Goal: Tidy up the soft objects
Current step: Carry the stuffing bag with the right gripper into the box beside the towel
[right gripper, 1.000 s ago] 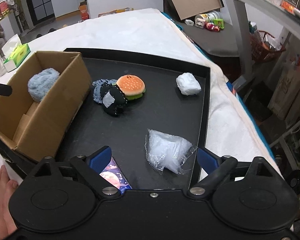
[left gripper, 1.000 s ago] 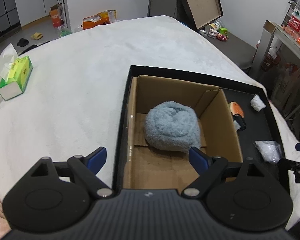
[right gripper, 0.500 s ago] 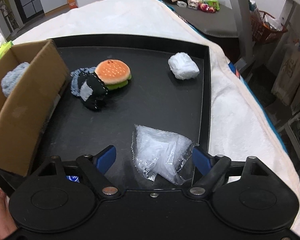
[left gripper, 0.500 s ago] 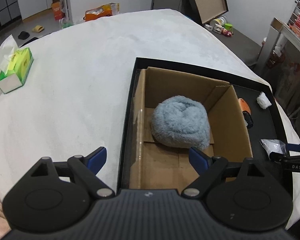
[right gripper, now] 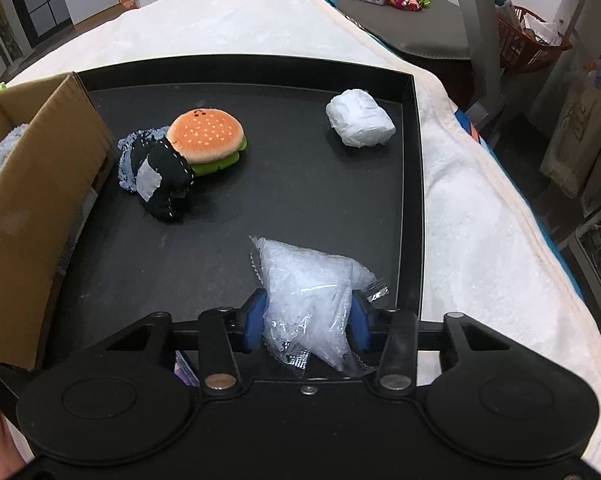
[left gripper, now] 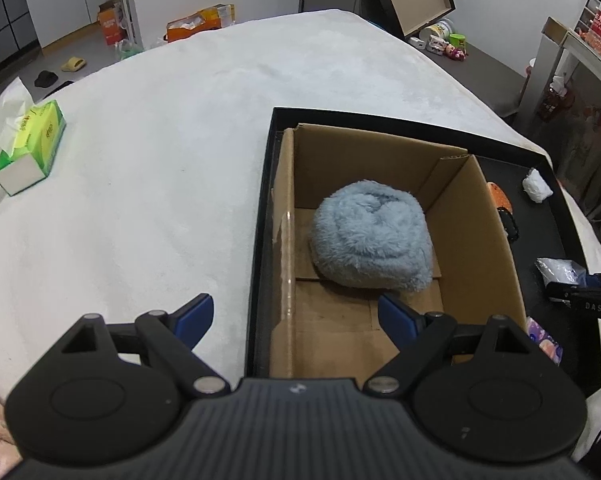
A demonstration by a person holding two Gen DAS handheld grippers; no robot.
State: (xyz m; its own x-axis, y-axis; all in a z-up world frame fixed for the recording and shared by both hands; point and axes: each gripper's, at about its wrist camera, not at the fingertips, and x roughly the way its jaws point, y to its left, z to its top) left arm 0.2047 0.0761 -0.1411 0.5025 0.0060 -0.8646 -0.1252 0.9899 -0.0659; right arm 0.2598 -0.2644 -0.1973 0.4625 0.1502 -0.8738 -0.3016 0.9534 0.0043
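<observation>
At nine o'clock in the left wrist view, a green tissue box point(left gripper: 30, 145) lies on the white blanket point(left gripper: 160, 168). The left gripper point(left gripper: 296, 314) hangs spread wide and empty over the brown cardboard box point(left gripper: 480, 216) holding a fluffy blue-grey rolled cloth point(left gripper: 370, 238). In the black tray point(right gripper: 410, 184), a plush hamburger point(right gripper: 208, 136) sits at eleven o'clock beside a black stitched pouch point(right gripper: 162, 178), and a white wrapped bundle point(right gripper: 358, 118) at one. At six, the right gripper point(right gripper: 306, 322) pinches a clear plastic bag of white filling point(right gripper: 308, 288).

Both wrist views look down closely, sharing the black tray point(left gripper: 262, 216) point(right gripper: 414, 184).
</observation>
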